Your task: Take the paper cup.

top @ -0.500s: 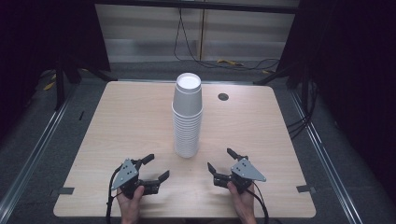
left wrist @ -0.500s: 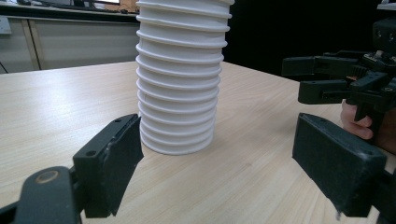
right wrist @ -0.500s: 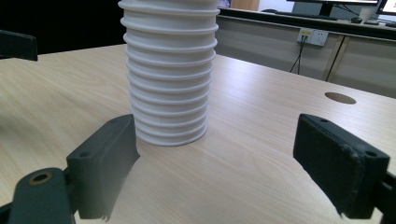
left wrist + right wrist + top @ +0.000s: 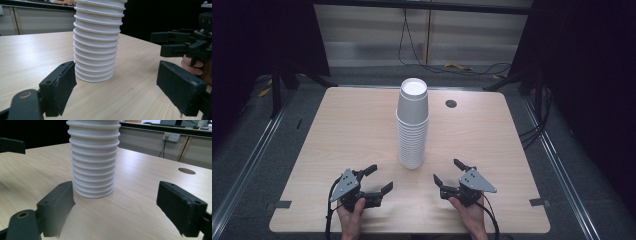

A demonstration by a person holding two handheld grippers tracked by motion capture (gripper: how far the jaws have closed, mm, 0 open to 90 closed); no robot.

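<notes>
Cups [image 4: 413, 125] stand stacked on the bench [image 4: 337, 130], ahead of and between your left claw [image 4: 373, 180] and right claw [image 4: 448, 175], touching neither. Both claws gape wide apart, empty. You're at the approach; next, close in on the top cup's rim.

A pale wooden table [image 4: 337, 130] with rounded corners is seen from above, its grain running lengthwise. One tall stack of white paper cups [image 4: 413, 125] is stood upright on it, mouth down, near the middle and a little toward the near edge. A round cable hole [image 4: 451, 104] is cut into the top toward the far right. Grey tape tabs [image 4: 539, 202] are stuck at both near corners. The surrounding surface is left bare.
</notes>
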